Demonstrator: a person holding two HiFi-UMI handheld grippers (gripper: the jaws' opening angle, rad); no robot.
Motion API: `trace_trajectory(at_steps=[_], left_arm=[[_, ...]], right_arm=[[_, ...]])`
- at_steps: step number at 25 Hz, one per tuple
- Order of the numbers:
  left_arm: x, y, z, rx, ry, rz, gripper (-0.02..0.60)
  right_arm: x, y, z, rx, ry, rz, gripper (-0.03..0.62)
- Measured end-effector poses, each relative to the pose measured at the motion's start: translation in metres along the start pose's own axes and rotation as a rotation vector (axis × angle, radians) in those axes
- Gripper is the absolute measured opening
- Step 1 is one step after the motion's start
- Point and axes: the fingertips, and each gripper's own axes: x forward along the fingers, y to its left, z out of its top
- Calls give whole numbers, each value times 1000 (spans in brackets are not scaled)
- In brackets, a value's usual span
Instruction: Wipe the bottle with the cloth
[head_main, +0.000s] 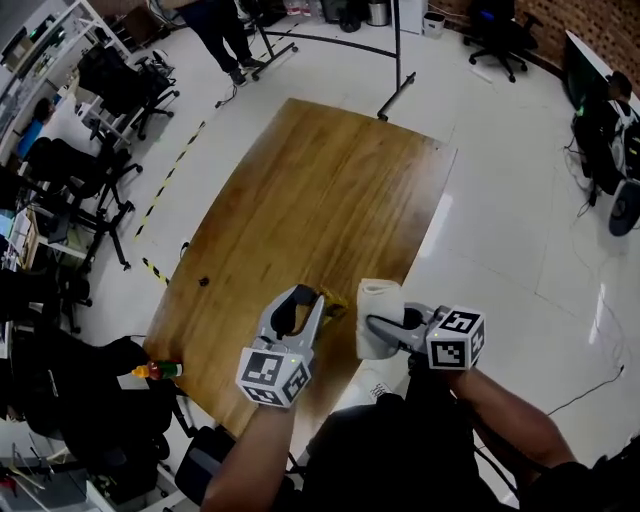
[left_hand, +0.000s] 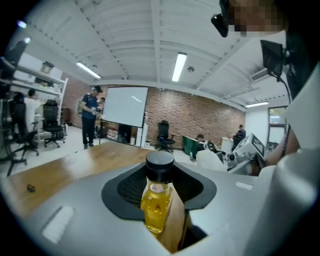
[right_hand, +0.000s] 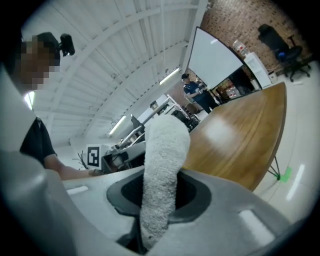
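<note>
The left gripper (head_main: 306, 300) reaches over the near edge of the wooden table (head_main: 320, 190), and the bottle (left_hand: 159, 195) stands between its jaws; the bottle is small, full of yellow liquid and topped by a black cap. In the left gripper view the jaws are apart on either side of it, and a strip of brown wood shows between the bottle and one jaw, so they are not clamped on it. Whether the bottle rests on the table or is lifted off it I cannot tell. The right gripper (head_main: 392, 328) is closed on the cloth (head_main: 378, 300), a white, nubbly, folded piece; in the right gripper view the cloth is pinched low between the jaws and rises past their tips, bending over at the top. From the head view the cloth hangs just beside the bottle, on its right, at the table's near edge; whether the two touch cannot be made out. A small dark thing (head_main: 204, 282) lies on the wood well to the left of both grippers. At the table's far end a person (head_main: 225, 30) stands on the pale floor, and office chairs (head_main: 130, 85) crowd the left side of the room.
</note>
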Motion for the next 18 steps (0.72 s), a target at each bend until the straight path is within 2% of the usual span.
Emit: trace_trajectory(at_steps=[3,5,7,9,12,18], left_arm=[[-5,25,1,-141,-53,162,170],[-9,40,-2,-238,-83,246,170],[-11,49,-4,-297,-104,292,170],[-10,53,-5,-309,-110,304,172],[-12,59,-6,-297,-109,307,173],[-7,59,-4,-271,-109,314,173]], right_arm=[[21,-1,7,32,-91,25,75],[38,9,7,-13,-106,32,75],[56,13,1,-65,-86,28,75],[71,13,-1,-85,-69,24,75],[92,20,5,-76,-95,55,75],[104,13,12,5,-117,104,74]])
